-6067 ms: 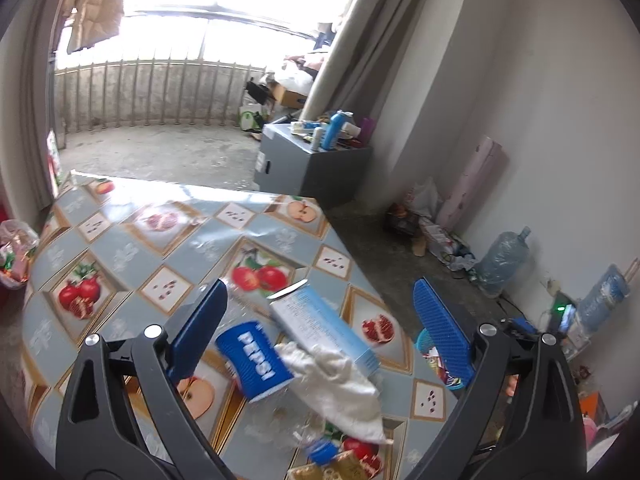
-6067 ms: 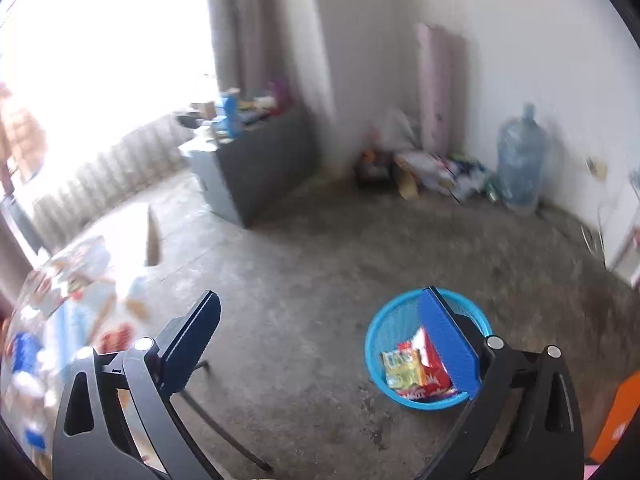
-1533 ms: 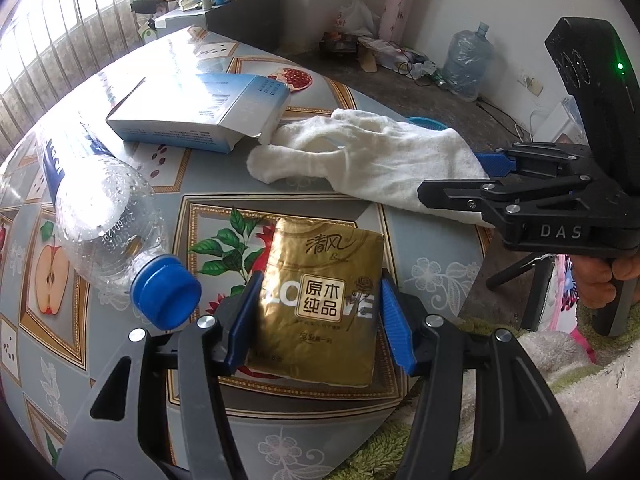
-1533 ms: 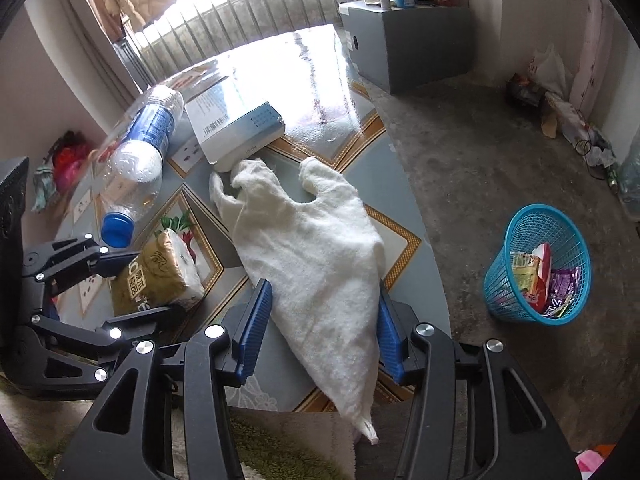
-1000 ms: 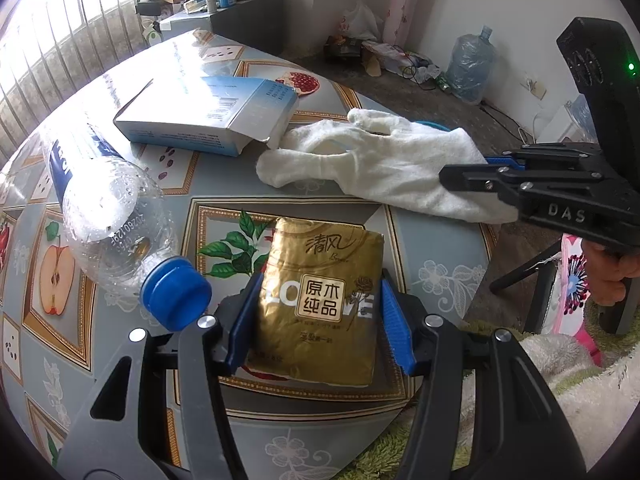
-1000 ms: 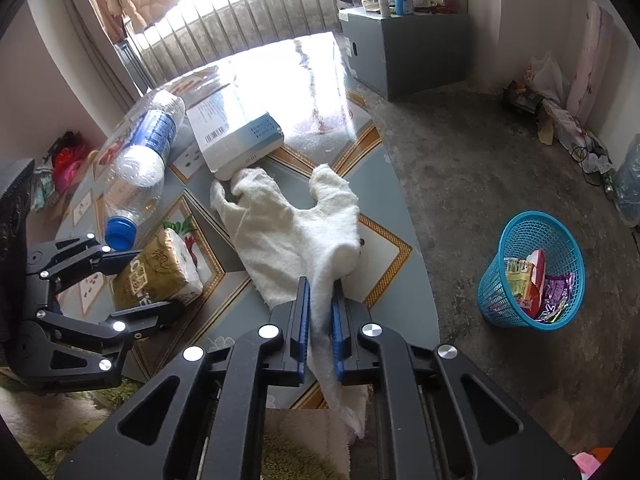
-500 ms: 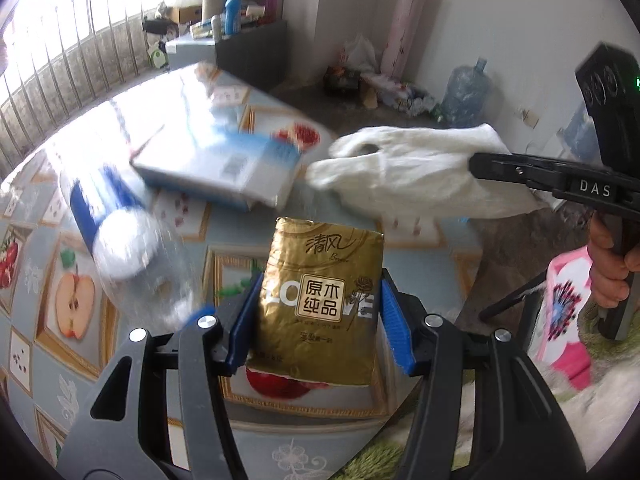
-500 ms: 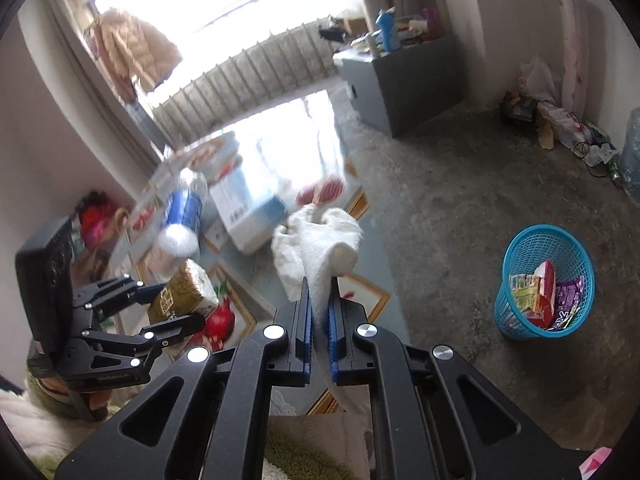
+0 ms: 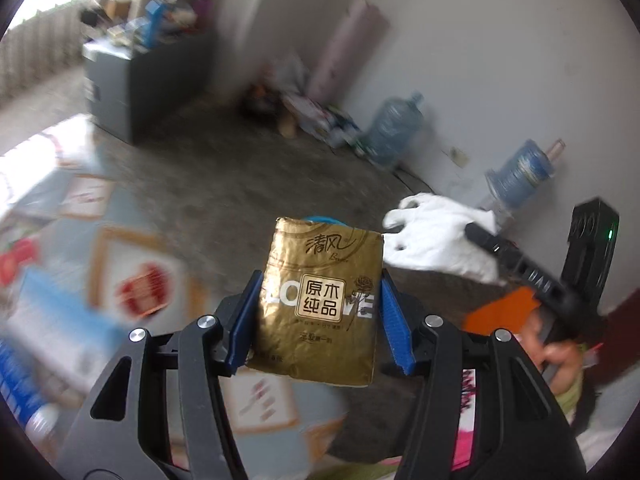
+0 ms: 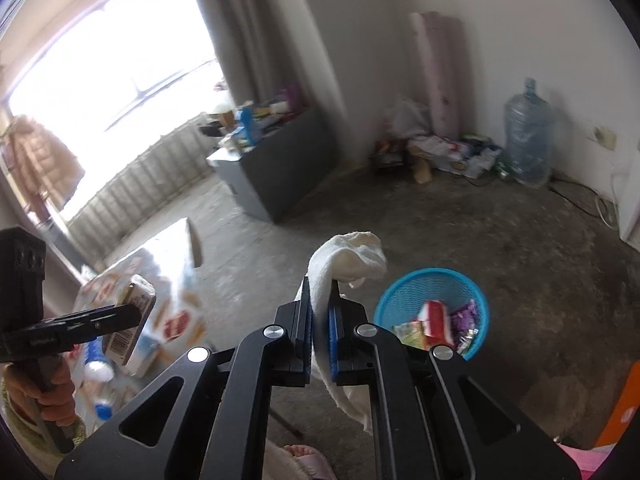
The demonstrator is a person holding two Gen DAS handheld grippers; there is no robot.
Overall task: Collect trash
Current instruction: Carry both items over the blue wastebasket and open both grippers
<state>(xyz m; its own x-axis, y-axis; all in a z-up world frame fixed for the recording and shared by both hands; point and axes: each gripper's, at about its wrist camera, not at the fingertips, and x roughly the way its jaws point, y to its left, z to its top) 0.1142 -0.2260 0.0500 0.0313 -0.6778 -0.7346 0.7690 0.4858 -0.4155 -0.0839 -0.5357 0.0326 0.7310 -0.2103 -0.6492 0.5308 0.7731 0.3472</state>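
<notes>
My left gripper [image 9: 318,312] is shut on a gold tissue pack [image 9: 320,304] and holds it in the air past the table edge. It also shows at the left of the right wrist view [image 10: 130,326]. My right gripper [image 10: 319,312] is shut on a white cloth glove [image 10: 344,258], which droops over and below the fingers. The glove also shows in the left wrist view [image 9: 436,242]. A blue trash basket [image 10: 412,292] with wrappers inside stands on the floor just right of the glove; its rim peeks above the pack [image 9: 324,219].
The fruit-patterned table [image 9: 120,248] lies lower left with a blue-white box [image 9: 60,328] and a plastic bottle [image 10: 94,372] on it. A grey cabinet [image 10: 276,176], water jugs [image 10: 528,140] and floor clutter line the far wall. An orange object [image 10: 622,408] sits at the right.
Both grippers have lifted off the table and swung right toward the floor and basket, carrying the tissue pack and the glove. The views are motion-blurred.
</notes>
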